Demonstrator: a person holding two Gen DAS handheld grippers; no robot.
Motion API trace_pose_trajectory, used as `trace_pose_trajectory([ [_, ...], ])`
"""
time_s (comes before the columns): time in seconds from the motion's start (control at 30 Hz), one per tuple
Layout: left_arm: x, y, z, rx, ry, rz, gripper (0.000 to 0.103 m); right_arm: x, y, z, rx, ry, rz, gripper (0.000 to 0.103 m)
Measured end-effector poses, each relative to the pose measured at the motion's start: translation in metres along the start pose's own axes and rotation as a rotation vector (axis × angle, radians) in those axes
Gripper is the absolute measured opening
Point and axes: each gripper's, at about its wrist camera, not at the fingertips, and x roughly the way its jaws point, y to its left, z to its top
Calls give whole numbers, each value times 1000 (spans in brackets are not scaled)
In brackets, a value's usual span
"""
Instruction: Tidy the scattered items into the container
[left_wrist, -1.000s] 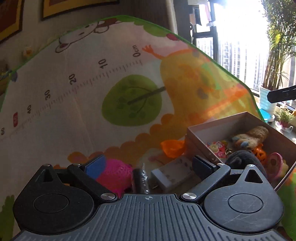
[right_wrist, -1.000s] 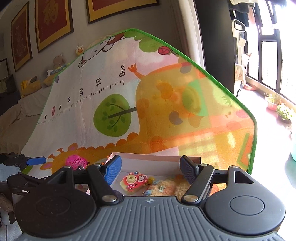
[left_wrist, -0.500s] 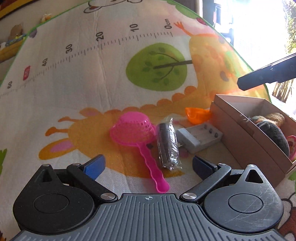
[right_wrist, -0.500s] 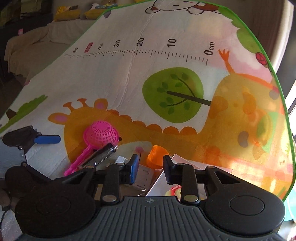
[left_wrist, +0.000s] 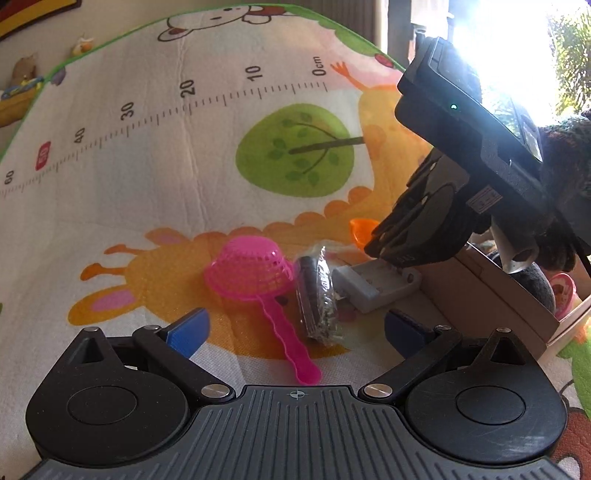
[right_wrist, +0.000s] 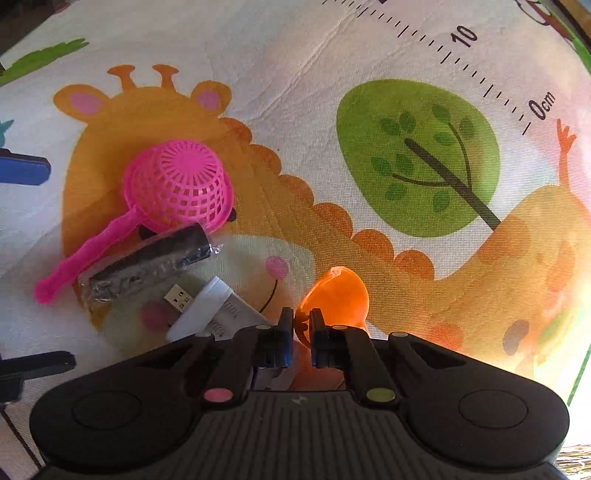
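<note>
Left wrist view: my left gripper (left_wrist: 295, 326) stands with its blue-padded fingers wide apart, holding nothing, low over the play mat (left_wrist: 147, 177). Between and just beyond the fingers lies the pink toy strainer (left_wrist: 251, 271), bowl down, handle running toward me. Just to its right lies a dark object in a clear plastic wrapper (left_wrist: 318, 295); its contents I cannot identify. Beside that sits a white battery charger (left_wrist: 373, 291), its far end covered by my right gripper (left_wrist: 380, 254), which comes down from the upper right. An orange plastic piece (left_wrist: 364, 230) shows only in part behind that gripper. The cardboard box (left_wrist: 491, 299) stands at the right, cut off by the frame edge; a dark plush and a pink item show inside, mostly hidden. Window glare washes out the upper right.

Right wrist view: my right gripper (right_wrist: 303, 332) has its fingers drawn nearly together, pinching the near rim of the orange plastic scoop-like piece (right_wrist: 340, 295) on the mat. The charger (right_wrist: 210, 310), USB plug showing, lies just left, partly under the gripper body. The wrapped object (right_wrist: 147, 262) and strainer (right_wrist: 177, 184) lie further left. The box is out of frame.
</note>
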Motion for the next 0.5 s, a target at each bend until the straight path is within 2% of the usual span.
trace_pose_trajectory([
  [0.07,0,1,0,-6,1,-4,103,-19,-7,-3,54,-34,58,7],
  [0.13,0,2,1,-17,13,1,103,-41,-13,-8,121,-50,158,7],
  [0.23,5,0,0,2,87,-34,103,-68,-13,-19,154,-48,325,7],
  [0.27,6,-1,-1,15,109,-63,103,-73,-15,-21,170,-49,360,12],
  [0.3,6,-3,-1,26,112,-74,103,-78,-17,-22,199,-54,393,21],
  [0.37,4,-8,-3,55,105,-81,103,-79,-21,-21,247,-59,399,32],
  [0.5,5,-10,-5,55,105,-81,103,-51,-25,-13,331,-19,350,32],
])
